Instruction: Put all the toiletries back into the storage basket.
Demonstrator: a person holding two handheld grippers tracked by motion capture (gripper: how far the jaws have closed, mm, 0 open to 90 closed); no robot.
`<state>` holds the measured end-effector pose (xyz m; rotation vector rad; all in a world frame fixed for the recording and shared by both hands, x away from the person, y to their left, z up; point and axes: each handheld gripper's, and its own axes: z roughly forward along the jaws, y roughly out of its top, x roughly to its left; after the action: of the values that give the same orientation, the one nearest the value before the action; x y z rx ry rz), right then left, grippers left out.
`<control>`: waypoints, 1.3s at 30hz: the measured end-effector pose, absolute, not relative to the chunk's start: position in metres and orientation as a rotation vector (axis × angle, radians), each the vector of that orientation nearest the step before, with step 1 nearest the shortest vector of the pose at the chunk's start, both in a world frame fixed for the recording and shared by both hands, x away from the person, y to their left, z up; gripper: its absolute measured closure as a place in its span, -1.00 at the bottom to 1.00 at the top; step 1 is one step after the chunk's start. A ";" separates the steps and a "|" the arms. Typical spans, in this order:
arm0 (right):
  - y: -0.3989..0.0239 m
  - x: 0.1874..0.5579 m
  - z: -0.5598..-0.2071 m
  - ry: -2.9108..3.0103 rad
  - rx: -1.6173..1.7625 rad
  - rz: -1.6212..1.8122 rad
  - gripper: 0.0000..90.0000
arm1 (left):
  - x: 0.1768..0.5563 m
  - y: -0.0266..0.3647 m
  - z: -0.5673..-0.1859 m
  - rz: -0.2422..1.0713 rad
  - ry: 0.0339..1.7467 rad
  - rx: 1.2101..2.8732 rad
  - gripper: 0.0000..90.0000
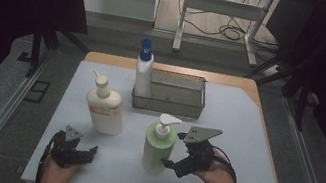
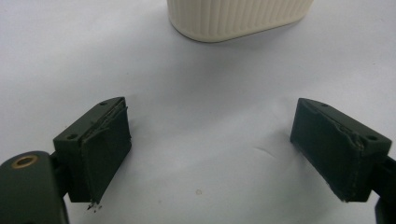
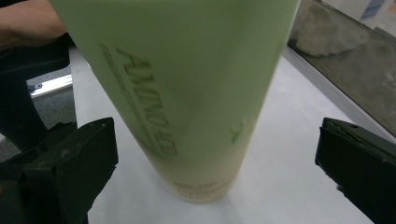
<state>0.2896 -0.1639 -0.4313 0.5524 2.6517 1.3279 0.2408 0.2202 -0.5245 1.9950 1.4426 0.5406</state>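
Both claws gape: my right gripper [image 1: 174,160] brackets the green pump bottle [image 1: 158,149] at lower center without touching, left gripper [image 1: 84,151] idles empty, lower left.

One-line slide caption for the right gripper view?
Right gripper, jaws open, straddles the base of a green pump bottle standing on the white table.

Pale green bottle [image 1: 158,147] with white pump, cream bottle [image 1: 105,110], black jaws.
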 end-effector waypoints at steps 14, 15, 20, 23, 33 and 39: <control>-0.139 0.292 -0.426 2.647 0.508 1.341 -0.96 | 0.241 0.220 -0.524 0.540 1.443 1.995 -0.74; -0.138 0.292 -0.426 2.646 0.501 1.339 -0.95 | 0.241 0.220 -0.524 0.540 1.443 1.995 -0.74; -0.130 0.293 -0.426 2.640 0.484 1.344 -0.92 | 0.241 0.220 -0.524 0.539 1.443 1.996 -0.74; -0.127 0.294 -0.426 2.637 0.479 1.351 -0.88 | 0.241 0.220 -0.524 0.539 1.443 1.996 -0.74; -0.121 0.294 -0.424 2.640 0.450 1.331 -0.74 | 0.241 0.220 -0.524 0.540 1.443 1.995 -0.74; -0.121 0.293 -0.423 2.638 0.462 1.305 -0.73 | 0.241 0.220 -0.524 0.538 1.443 1.995 -0.74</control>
<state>0.2931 -0.1208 -0.4229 0.4617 2.6377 1.3048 0.2410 0.2203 -0.5244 1.9953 1.4430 0.5383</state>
